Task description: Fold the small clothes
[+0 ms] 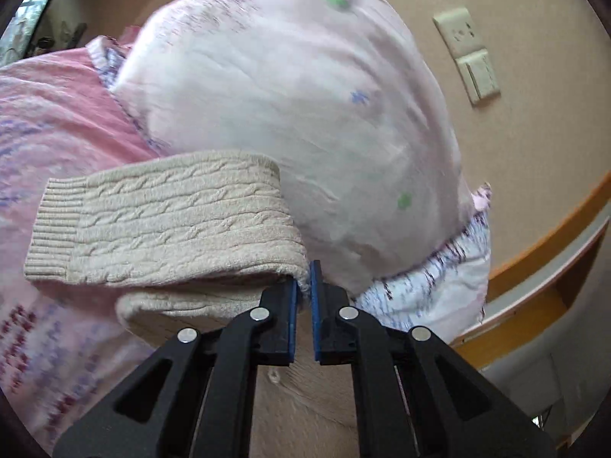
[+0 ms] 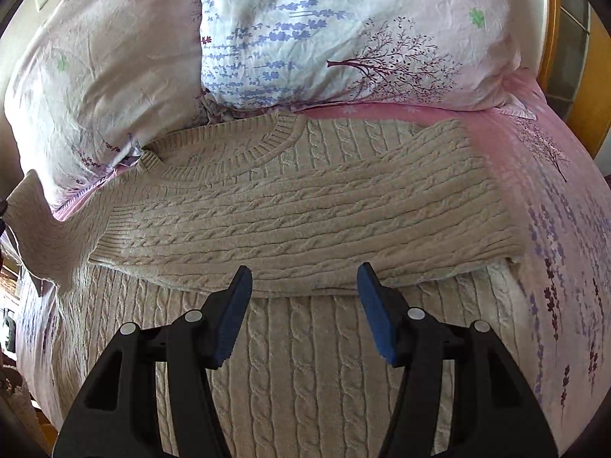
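Beige cable-knit sweater [image 2: 305, 206] flat on bed, sleeve [image 1: 168, 221] folded across chest.

Pillows [image 2: 343, 38] close behind sweater [image 2: 305, 210]

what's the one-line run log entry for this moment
step: fold sweater | left claw: shut on sweater | right claw: open, above sweater, not gripping | sleeve: folded across body | surface: bed, pillows behind

Bed with pink floral sheet [image 2: 534, 160]. Lying directly on it: beige cable-knit sweater [image 2: 305, 206], two floral-print pillows [image 2: 343, 38] [image 2: 99, 76] at the head.
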